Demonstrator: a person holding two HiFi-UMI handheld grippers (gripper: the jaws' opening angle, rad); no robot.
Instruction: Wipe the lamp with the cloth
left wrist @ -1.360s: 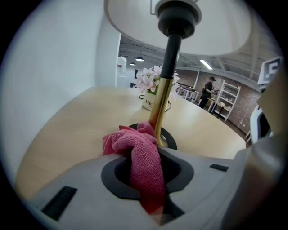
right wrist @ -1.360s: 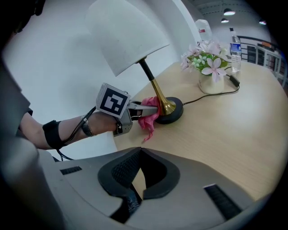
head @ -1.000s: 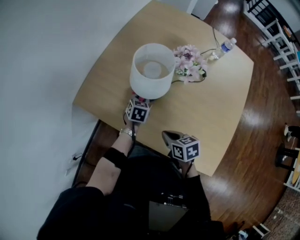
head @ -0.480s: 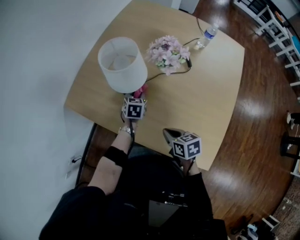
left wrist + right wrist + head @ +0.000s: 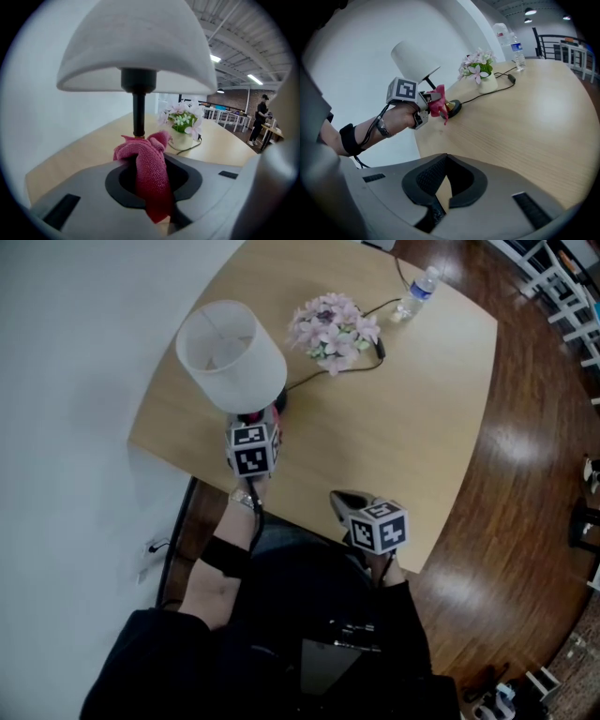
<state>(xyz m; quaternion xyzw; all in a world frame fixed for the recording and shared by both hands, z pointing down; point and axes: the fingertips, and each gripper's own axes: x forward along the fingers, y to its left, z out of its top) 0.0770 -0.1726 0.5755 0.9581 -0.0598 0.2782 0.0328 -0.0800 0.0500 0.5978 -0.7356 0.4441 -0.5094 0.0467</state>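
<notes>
Head view: the left gripper is reaching beneath the white drum-shaded table lamp, apparently to bring its crumpled pink microfibre cloth to the stem, with the wrist angling downward. The right gripper is idling by the light wooden table's near edge.

Left gripper view: the jaws are pinching the cloth, and its bunched tip is sitting just before the black stem.

Right gripper view: the jaws are resting fully together, empty, tilting tableward.

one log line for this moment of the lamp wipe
left gripper: shut on cloth | cloth: by lamp stem, under shade, contact unclear | right gripper: shut, empty, above table
</notes>
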